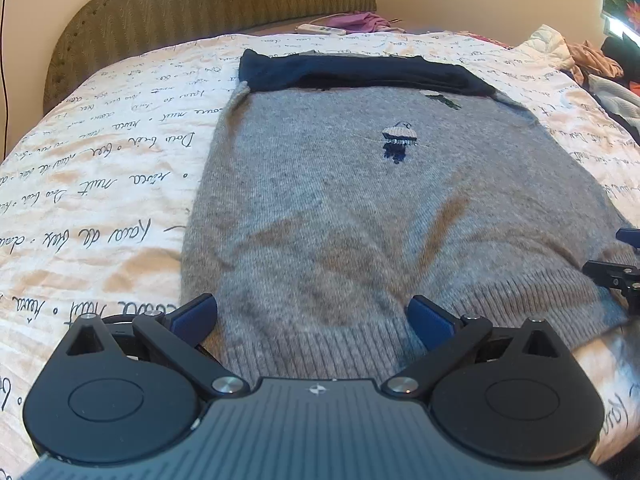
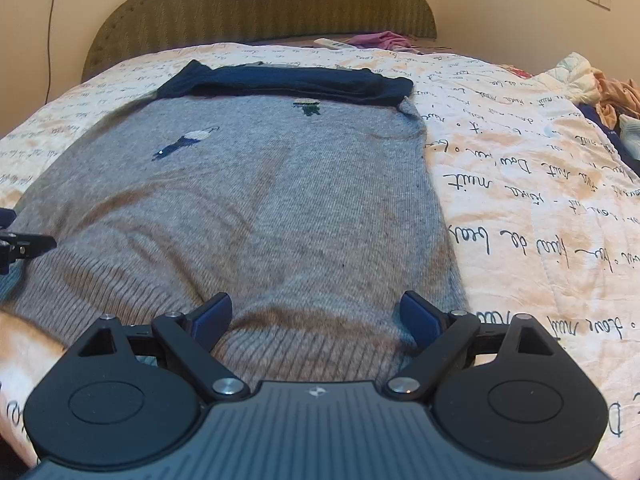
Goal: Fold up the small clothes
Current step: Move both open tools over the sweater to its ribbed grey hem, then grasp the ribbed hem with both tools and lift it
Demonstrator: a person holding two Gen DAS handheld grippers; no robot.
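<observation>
Here, the bedspread point(image 1: 120, 200) bears cursive script — illegible — under the grey sweater point(image 1: 360, 208).

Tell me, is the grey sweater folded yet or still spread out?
Mostly spread: the grey sweater lies flat on the bedspread, ribbed hem nearest the open fingers; only its navy sleeves are folded across the top.

Both wrist views low at hem, facing headboard point(image 1: 208, 4), sharing sweater point(image 1: 360, 200)

A cream bedspread point(image 1: 120, 184) (printed with cursive script) covers the bed below an olive headboard point(image 1: 208, 0). Just beside the headboard lie a white remote point(image 1: 320, 30) and purple cloth point(image 1: 366, 22).
</observation>
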